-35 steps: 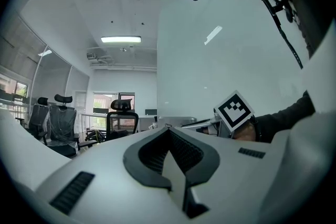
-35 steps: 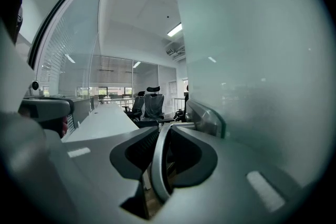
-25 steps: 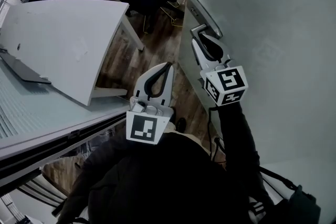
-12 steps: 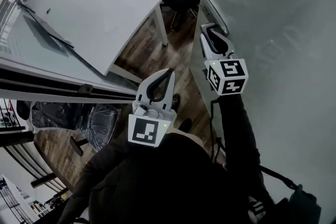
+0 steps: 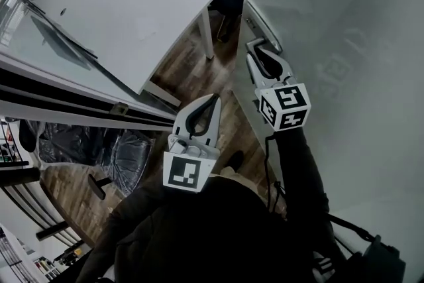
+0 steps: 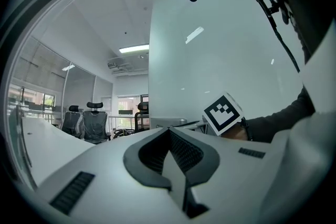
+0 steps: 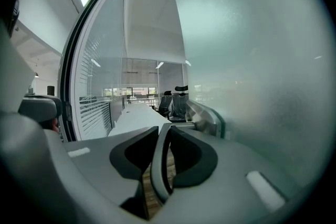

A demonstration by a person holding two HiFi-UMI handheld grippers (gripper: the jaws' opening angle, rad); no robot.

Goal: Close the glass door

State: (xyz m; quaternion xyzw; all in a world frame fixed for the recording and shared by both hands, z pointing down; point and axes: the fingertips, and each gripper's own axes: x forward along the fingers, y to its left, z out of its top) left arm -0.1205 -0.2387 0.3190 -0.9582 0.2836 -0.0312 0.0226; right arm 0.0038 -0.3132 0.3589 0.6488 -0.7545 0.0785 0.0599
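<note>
Head view. Where does the glass door stand? (A)

Glass door point(image 5: 344, 30): frosted pane filling the right side of the frame, its edge running down beside the wood floor point(image 5: 192, 69). Door handle point(image 5: 262, 24): metal lever on the pane's near face, close to that edge. How far the door is open: cannot tell. (B)

Right gripper? (A)

Right gripper point(image 5: 257, 47): tips at the lever's lower end, dark sleeve point(image 5: 298, 175) behind it. Right gripper view: the two dark pads point(image 7: 131, 152) are drawn in on a thin grey curved bar that runs on to the handle's plate on the pane. Recorded as clamped on the door handle. (B)

Left gripper? (A)

Left gripper point(image 5: 212, 99): held over the floor, apart from the door, pointing up-frame toward the white desk point(image 5: 126, 16). Left gripper view: pads meet at the tips, nothing between them. The same view shows the pane upright ahead, with the right gripper's marker cube point(image 6: 223, 113) low against it. (B)

Surroundings? (A)

The desk stands left of the door's edge, one leg on the floor. Plastic-wrapped chairs point(image 5: 112, 152) at lower left. Right gripper view: glass partition with blinds point(image 7: 97, 107) on the left, black-framed, with the desk running away between it and the door. (B)
</note>
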